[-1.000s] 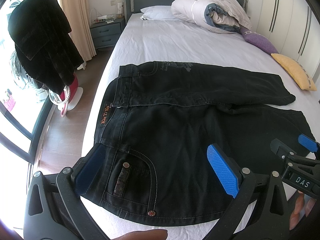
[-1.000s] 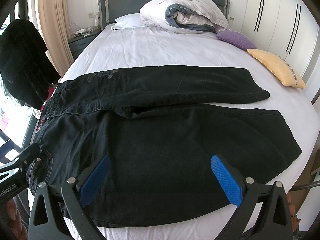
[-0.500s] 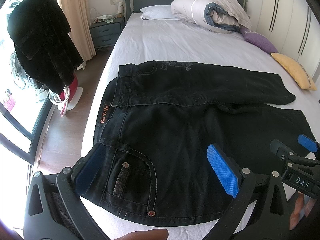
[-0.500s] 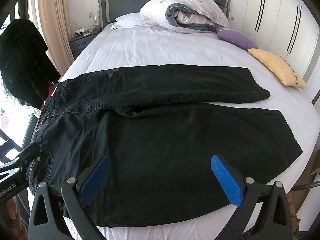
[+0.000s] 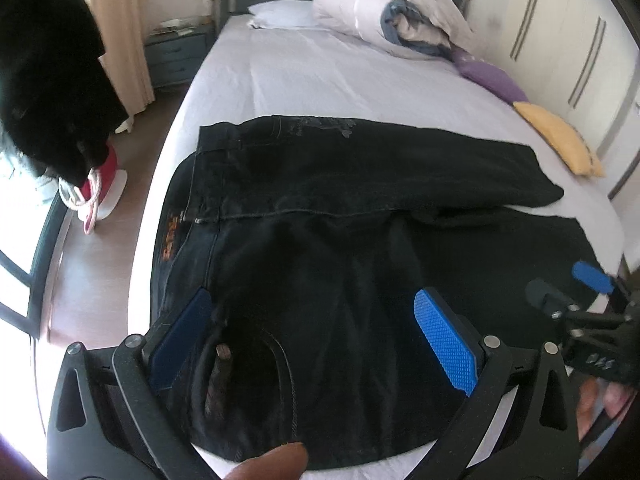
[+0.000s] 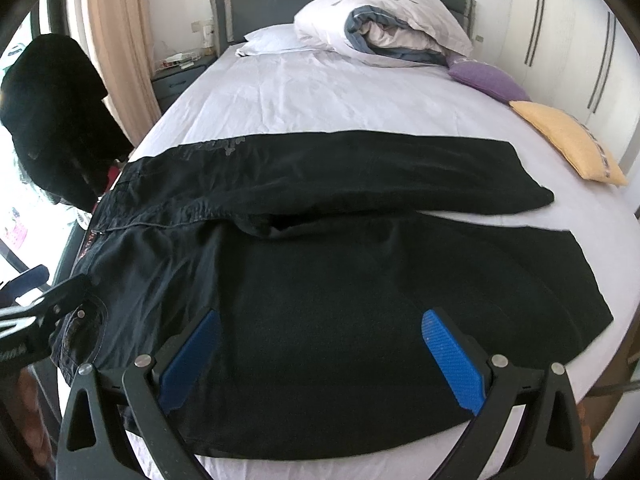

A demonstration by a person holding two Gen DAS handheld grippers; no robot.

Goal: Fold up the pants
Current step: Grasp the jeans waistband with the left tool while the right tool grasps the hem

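Black jeans (image 5: 340,240) lie spread flat across the foot of the white bed (image 5: 320,72), waist at the left and both legs running right. My left gripper (image 5: 316,344) hovers open over the back pocket near the waistband, holding nothing. The right gripper (image 6: 320,356) is open above the near leg (image 6: 360,300), around mid-thigh, also holding nothing. The far leg (image 6: 380,172) lies straight behind it. In the left wrist view the right gripper (image 5: 588,300) shows at the right edge. The left gripper's tip (image 6: 48,304) appears at the left edge of the right wrist view.
Folded duvet (image 6: 384,28) and white pillow (image 6: 272,40) lie at the headboard. A purple cushion (image 6: 488,76) and a yellow cushion (image 6: 568,140) sit along the bed's right side. A black coat (image 5: 52,80) hangs left of the bed, above a red and white object (image 5: 104,184) on the floor.
Both grippers have moved forward and slightly lower over the jeans. The view is a little blurred from motion. The jeans have not moved.
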